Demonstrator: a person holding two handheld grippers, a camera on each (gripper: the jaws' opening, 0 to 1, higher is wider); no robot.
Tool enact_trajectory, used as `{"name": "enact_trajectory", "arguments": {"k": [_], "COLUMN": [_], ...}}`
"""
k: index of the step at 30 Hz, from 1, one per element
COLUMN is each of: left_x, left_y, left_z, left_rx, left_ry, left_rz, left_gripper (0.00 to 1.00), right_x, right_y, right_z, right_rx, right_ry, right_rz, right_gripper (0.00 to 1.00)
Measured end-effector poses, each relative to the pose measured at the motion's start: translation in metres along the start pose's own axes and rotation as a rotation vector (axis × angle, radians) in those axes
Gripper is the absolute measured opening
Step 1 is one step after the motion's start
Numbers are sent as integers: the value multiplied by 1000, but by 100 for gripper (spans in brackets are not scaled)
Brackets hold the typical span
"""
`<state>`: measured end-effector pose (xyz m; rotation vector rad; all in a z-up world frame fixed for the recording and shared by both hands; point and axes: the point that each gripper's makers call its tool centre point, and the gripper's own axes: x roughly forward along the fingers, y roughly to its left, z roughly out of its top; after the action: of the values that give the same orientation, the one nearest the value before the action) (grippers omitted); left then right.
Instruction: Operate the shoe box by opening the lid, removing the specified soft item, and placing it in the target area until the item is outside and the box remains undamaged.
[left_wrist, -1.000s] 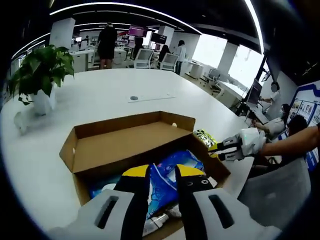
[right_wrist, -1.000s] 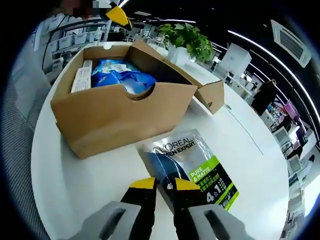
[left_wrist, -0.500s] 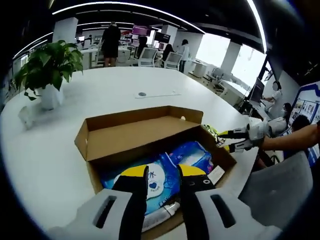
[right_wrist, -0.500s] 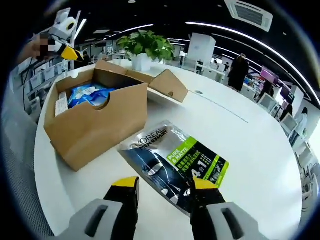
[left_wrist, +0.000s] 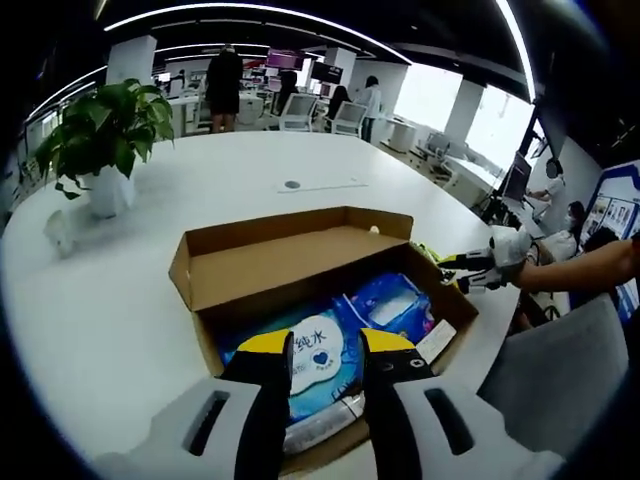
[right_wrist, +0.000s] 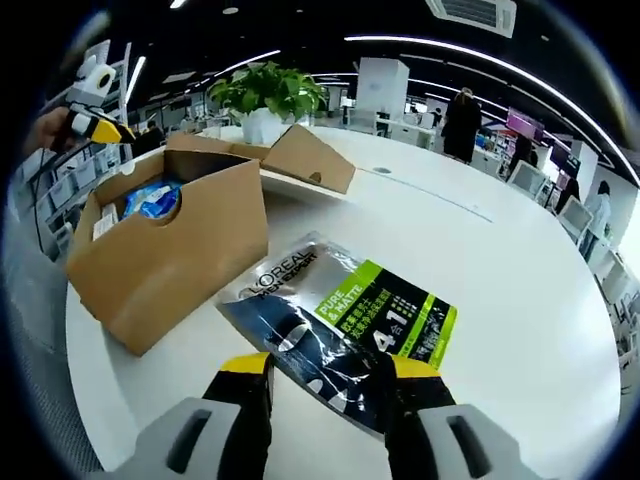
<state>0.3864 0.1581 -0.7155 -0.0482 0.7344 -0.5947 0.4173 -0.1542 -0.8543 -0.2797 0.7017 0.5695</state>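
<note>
In the right gripper view the right tongs (right_wrist: 322, 368) stand apart, gripping nothing, with the soft pouch (right_wrist: 338, 322) lying flat on the white desk (right_wrist: 520, 300) directly ahead; its near dark edge falls between the yellow tips, though contact cannot be told. The pouch's long axis runs slantwise from the near left out toward the far right, its green printed end farthest from the tongs. So the item is already outside the shoe box (right_wrist: 165, 250), which sits just beside it to the left with its lid (right_wrist: 305, 160) thrown open. In the left gripper view the left tongs (left_wrist: 325, 345) hang over the box's near wall, jaws a little apart and empty, above the blue packs (left_wrist: 335, 335) inside. Farther off stands a potted plant (left_wrist: 105, 130). The right tongs are plainly nearer the pouch, so any further move of it looks to be theirs.
</note>
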Motion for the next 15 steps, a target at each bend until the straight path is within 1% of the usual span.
{"name": "enact_trajectory", "arguments": {"k": [11,15], "left_x": [-5,-4], "left_y": [8,9], "left_z": [-5,-7], "left_rx": [-6,0], "left_ry": [6,14], "left_rz": [13,15], "left_gripper": [25,25], "right_x": [5,6], "right_y": [-9,-9], "right_z": [6,7], "right_rx": [-12,-33], "right_ry": [4,8], "right_rz": [54,66], "right_gripper": [42,42]}}
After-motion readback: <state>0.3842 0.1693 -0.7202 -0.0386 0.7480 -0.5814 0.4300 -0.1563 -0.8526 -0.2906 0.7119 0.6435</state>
